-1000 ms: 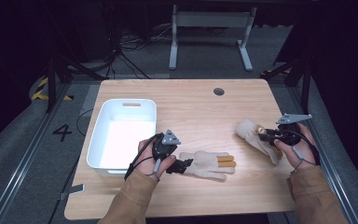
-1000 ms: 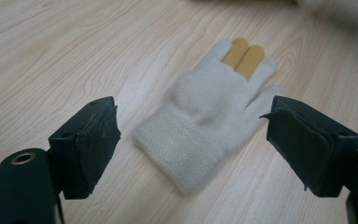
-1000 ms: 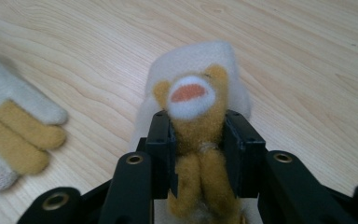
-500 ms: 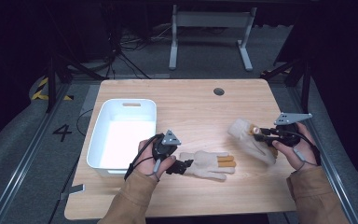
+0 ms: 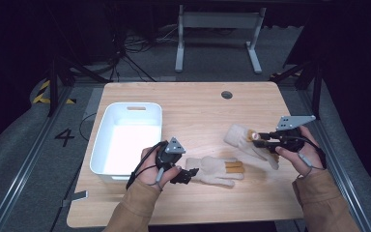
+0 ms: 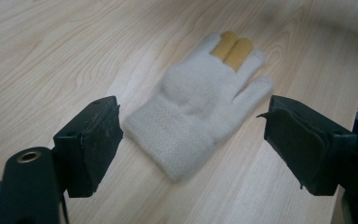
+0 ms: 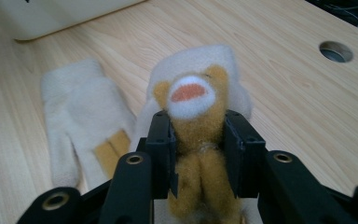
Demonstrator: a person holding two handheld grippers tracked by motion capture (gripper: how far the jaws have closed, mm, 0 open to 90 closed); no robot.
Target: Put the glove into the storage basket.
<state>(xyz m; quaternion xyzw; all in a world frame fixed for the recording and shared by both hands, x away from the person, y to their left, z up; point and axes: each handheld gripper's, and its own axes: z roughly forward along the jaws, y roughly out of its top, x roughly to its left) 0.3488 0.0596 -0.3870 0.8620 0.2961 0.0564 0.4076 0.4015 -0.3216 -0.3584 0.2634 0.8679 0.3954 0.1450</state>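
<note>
1. While the right gripper point(image 5: 262, 137) is clamped on one glove point(image 5: 244, 140) at the table's right side, the left gripper point(image 5: 189, 174) sits wide open at the cuff of a second glove point(image 5: 217, 170), gripping nothing.
2. Seen from the right gripper view, the held glove point(image 7: 200, 100) is pinched by its tan, orange-tipped fingers between the two jaws, with the cream body drooping away in front; whether that body touches the table cannot be told.
3. Seen from the left gripper view, the second glove point(image 6: 200, 109) lies flat on the wooden table point(image 6: 51, 51), cuff toward the open jaws, tan fingers pointing away.
4. At the table's left stands a white bin point(image 5: 125, 145), empty, close to the left hand point(image 5: 152, 169).
5. Risk, as a judgement: the right grip holds only soft fingertips, so a quick swing could let the glove slide free.
6. Risk, as a judgement: the flat glove is thin against the wood, so closing the left jaws too high could miss the cuff, or just push it along the table
</note>
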